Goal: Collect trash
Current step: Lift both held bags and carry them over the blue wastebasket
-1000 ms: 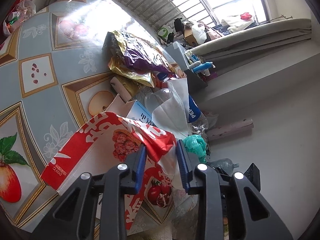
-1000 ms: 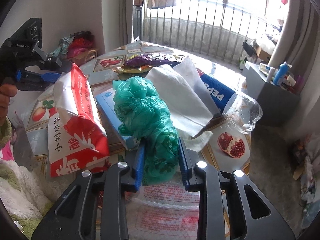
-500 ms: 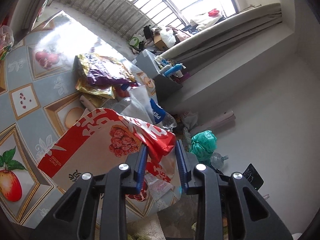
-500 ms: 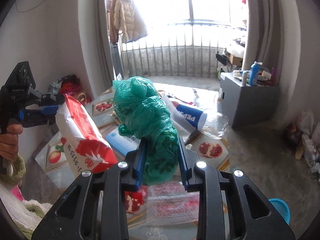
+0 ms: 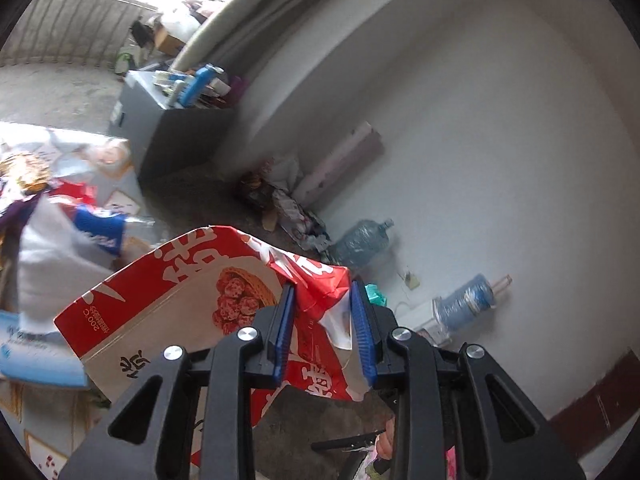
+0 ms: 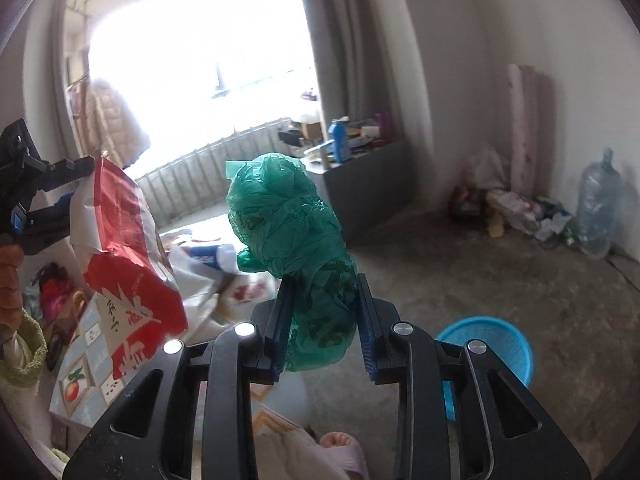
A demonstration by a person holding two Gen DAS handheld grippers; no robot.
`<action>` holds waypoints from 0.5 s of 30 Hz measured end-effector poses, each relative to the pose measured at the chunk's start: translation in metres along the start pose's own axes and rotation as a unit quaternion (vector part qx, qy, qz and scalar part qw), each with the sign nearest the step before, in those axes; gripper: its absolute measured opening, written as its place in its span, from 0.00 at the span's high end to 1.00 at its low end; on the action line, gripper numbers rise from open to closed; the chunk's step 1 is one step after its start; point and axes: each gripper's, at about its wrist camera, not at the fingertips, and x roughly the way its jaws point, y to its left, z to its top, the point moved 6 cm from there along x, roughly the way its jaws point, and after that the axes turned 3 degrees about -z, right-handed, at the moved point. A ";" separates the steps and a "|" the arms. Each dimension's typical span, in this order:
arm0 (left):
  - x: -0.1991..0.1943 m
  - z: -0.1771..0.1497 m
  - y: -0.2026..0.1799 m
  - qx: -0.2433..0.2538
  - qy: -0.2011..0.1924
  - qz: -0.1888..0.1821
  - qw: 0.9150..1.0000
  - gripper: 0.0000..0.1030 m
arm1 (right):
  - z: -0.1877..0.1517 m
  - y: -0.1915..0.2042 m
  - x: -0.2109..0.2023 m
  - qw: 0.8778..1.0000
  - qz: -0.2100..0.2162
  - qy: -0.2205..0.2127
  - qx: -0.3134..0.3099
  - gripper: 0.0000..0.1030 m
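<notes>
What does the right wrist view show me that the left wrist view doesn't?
Only the right wrist view shows the blue basket on the floor, the green plastic bag clamped whole in the right tongs, and a slippered foot. Only the left wrist view shows the small bottle lying by the wall. Both show the red snack bag held in the left tongs, the grey cabinet and the big water jug.

Both bags [image 6: 292,240] lifted (off table).
</notes>
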 end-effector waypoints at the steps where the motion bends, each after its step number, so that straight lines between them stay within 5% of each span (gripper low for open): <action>1: 0.026 0.004 -0.008 0.005 0.022 -0.009 1.000 0.74 | -0.002 -0.015 0.001 1.000 -0.014 0.003 0.017 0.73; 7: 0.188 0.005 -0.027 0.013 0.156 -0.032 0.987 0.74 | -0.029 -0.112 0.028 0.986 -0.108 0.046 0.118 0.73; 15: 0.378 -0.034 -0.005 0.003 0.273 0.007 0.962 0.73 | -0.069 -0.230 0.106 0.942 -0.160 0.135 0.262 0.69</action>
